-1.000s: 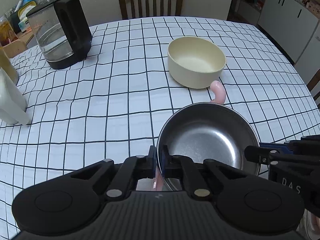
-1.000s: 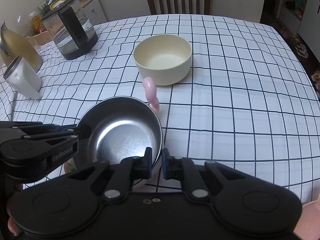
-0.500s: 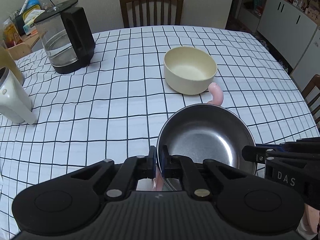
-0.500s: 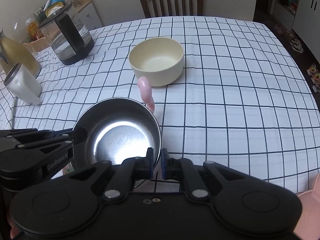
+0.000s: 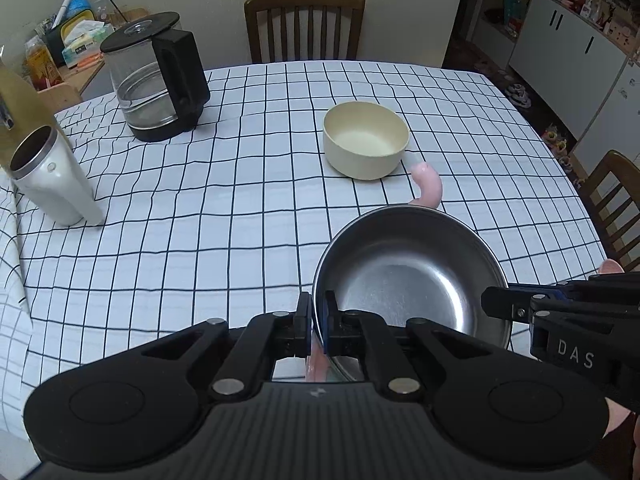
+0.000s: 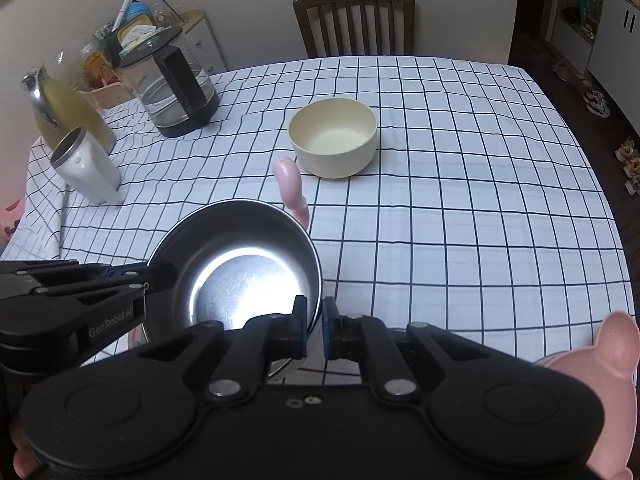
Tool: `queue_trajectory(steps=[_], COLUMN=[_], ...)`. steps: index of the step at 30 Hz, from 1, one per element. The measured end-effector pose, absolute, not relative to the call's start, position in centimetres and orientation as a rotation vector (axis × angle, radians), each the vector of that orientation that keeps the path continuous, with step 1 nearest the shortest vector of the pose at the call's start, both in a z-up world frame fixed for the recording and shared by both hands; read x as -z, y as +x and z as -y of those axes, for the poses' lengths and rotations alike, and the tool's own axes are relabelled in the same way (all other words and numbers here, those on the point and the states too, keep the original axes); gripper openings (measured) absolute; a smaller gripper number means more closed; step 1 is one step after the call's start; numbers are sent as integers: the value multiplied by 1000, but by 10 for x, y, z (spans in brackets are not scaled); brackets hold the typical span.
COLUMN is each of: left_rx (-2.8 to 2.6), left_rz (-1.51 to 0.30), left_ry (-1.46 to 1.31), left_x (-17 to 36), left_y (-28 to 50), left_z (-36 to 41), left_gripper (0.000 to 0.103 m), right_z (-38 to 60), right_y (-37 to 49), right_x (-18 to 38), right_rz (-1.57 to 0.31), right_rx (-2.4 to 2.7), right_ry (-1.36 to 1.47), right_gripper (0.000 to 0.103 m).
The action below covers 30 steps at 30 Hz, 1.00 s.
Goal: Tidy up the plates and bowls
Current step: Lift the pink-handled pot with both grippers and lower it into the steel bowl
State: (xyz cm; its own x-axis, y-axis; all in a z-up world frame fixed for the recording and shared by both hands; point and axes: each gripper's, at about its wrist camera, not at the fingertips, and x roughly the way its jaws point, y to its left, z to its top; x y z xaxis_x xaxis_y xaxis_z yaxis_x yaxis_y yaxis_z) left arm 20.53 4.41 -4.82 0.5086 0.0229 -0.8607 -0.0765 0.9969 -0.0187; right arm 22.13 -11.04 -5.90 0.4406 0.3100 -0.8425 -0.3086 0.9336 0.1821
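A shiny steel bowl (image 5: 408, 280) (image 6: 240, 264) hangs above the checked tablecloth, held by both grippers. My left gripper (image 5: 318, 312) (image 6: 160, 276) is shut on the bowl's left rim. My right gripper (image 6: 314, 320) (image 5: 496, 304) is shut on the right rim. A curved pink piece (image 5: 428, 188) (image 6: 292, 188) sticks out past the bowl's far rim, and more pink shows under the left jaws; what it belongs to is hidden. An empty cream bowl (image 5: 366, 140) (image 6: 334, 138) stands on the table beyond the steel bowl.
A glass kettle (image 5: 160, 76) with a black handle stands at the back left. A white tumbler (image 5: 52, 176) and a yellow jug (image 6: 64, 108) are on the left. A wooden chair (image 5: 304, 24) is at the far side. A pink dish with a round ear (image 6: 616, 344) shows at bottom right.
Both grippers have risen and drawn back with the steel bowl still gripped. The cream bowl, kettle and tumbler now look smaller and farther off.
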Motion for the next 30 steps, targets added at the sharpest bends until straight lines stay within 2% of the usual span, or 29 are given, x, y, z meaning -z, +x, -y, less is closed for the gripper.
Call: queue_trajectory(steps=[13, 30], left_rx=[-34, -24], left_rz=[-1040, -1102], left_ry=[-40, -57], left_x=[39, 73], left_y=[148, 94], left_z=[-46, -56], left_gripper=[4, 4], right_z=[110, 100], right_y=[167, 114], right_x=[46, 81], right_rz=[-1046, -1131], right_rx=[-406, -403], right_ry=[-22, -11], right_gripper=[8, 8])
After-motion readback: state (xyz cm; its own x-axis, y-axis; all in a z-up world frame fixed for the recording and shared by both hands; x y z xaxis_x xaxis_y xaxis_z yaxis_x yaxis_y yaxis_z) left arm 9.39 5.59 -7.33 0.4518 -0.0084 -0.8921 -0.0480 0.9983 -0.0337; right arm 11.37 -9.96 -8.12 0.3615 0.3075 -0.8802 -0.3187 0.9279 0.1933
